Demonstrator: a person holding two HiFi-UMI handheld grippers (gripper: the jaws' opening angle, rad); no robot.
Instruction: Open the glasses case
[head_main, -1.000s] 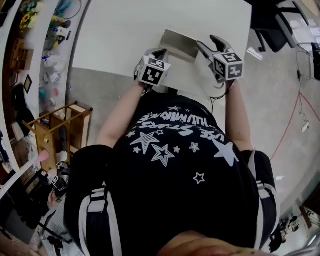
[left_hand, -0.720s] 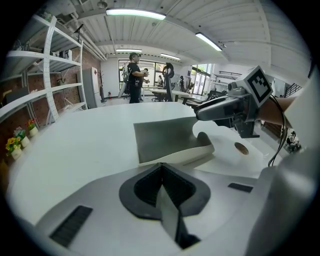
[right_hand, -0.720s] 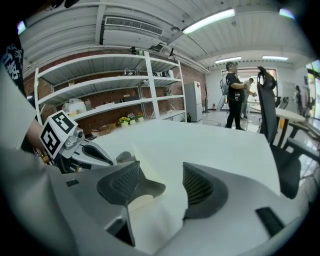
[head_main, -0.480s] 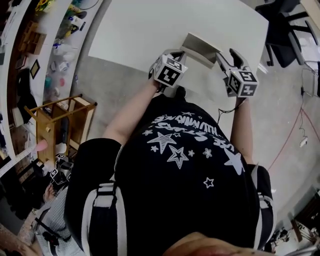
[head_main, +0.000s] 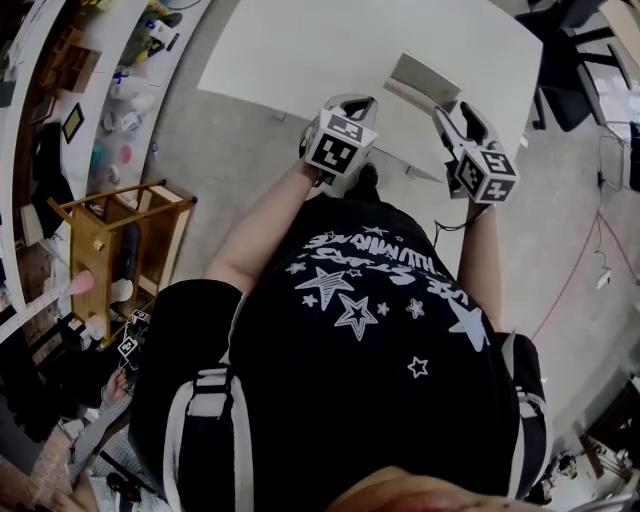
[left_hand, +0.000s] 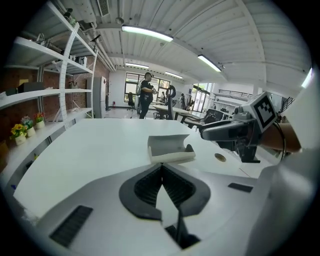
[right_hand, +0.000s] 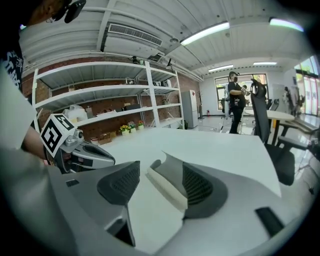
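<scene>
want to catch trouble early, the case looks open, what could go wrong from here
1. The right hand-held gripper has its jaws apart with one end of the open glasses case between them. A sideways move could drag or tip the case.
2. The left hand-held gripper is shut and off the case, so nothing steadies it.
3. The case lies near the table edge on the person's side. A shove might slide it off.

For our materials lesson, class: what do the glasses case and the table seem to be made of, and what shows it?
Glasses case: probably stiff plastic or leatherette, matte cream outside, grey inside; its lid holds a curved shape. Table: likely white laminate, smooth, matte; even surface, no grain visible.
</scene>
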